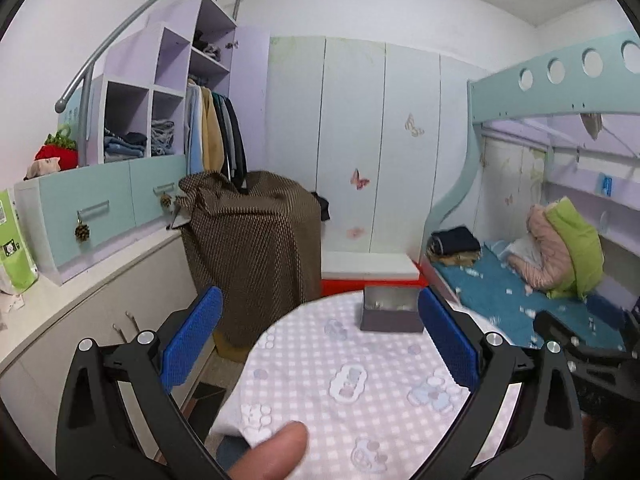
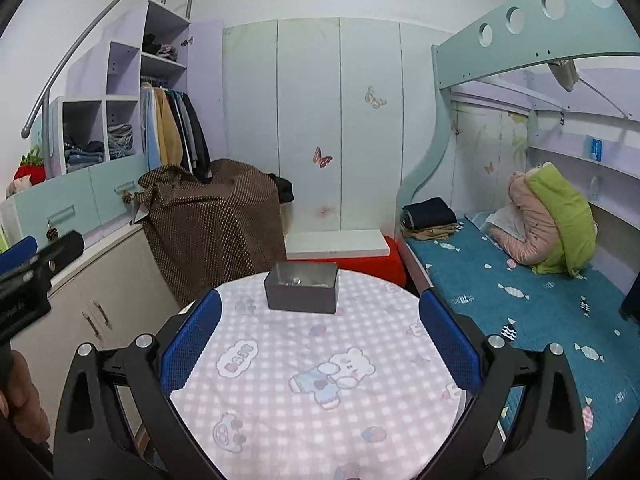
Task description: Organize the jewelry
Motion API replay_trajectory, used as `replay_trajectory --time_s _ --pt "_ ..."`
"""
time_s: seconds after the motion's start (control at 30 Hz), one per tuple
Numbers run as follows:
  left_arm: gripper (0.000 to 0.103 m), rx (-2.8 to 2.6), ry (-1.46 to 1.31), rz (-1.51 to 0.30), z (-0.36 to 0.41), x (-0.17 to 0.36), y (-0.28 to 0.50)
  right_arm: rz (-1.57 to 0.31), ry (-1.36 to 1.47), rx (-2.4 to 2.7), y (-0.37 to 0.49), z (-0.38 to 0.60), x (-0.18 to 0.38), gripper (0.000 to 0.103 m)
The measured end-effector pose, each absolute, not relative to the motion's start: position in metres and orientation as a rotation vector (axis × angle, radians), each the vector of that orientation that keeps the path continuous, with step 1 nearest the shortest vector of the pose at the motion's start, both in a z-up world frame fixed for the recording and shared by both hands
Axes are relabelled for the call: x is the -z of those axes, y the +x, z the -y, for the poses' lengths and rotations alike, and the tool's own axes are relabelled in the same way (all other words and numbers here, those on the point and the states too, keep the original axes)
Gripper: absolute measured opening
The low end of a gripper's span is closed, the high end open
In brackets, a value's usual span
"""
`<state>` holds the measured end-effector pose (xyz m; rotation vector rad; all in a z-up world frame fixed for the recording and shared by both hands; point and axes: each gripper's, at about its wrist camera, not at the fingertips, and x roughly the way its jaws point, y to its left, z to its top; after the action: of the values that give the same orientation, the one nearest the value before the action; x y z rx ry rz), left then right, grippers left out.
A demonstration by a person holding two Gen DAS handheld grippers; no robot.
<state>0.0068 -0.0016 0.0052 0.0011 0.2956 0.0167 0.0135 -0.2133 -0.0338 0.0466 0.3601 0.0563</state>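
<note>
With both grippers' fingers wide and empty, the right gripper (image 2: 320,344) should approach the grey box (image 2: 301,287) at the desk's (image 2: 360,420) far edge slowly.

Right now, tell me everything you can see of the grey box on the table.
The grey box is a small, dark grey rectangular container with no lid on, matte outside and paler inside. It stands upright near the far edge of the round table, on the pink checked cloth. Small shiny pieces lie inside, too small to identify. Neither claw touches it.
</note>
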Motion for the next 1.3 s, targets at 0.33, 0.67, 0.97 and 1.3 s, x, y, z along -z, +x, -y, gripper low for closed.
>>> replay_trajectory --time_s 0.33,0.67,0.97,1.3 --pt "0.098 -0.008 0.05 -0.29 0.017 0.007 -0.004 -0.346 0.032 -0.072 0.003 0.201 0.034 0.095" --pt "0.098 -0.015 0.052 -0.26 0.02 0.004 -0.012 -0.331 0.032 -0.056 -0.002 0.203 0.029 0.095" --pt "0.098 0.004 0.023 -0.271 0.014 0.002 -0.011 -0.332 0.031 -0.057 -0.002 0.203 0.028 0.095" --pt "0.098 0.029 -0.013 -0.266 0.008 -0.002 -0.013 -0.332 0.033 -0.059 -0.002 0.202 0.029 0.095"
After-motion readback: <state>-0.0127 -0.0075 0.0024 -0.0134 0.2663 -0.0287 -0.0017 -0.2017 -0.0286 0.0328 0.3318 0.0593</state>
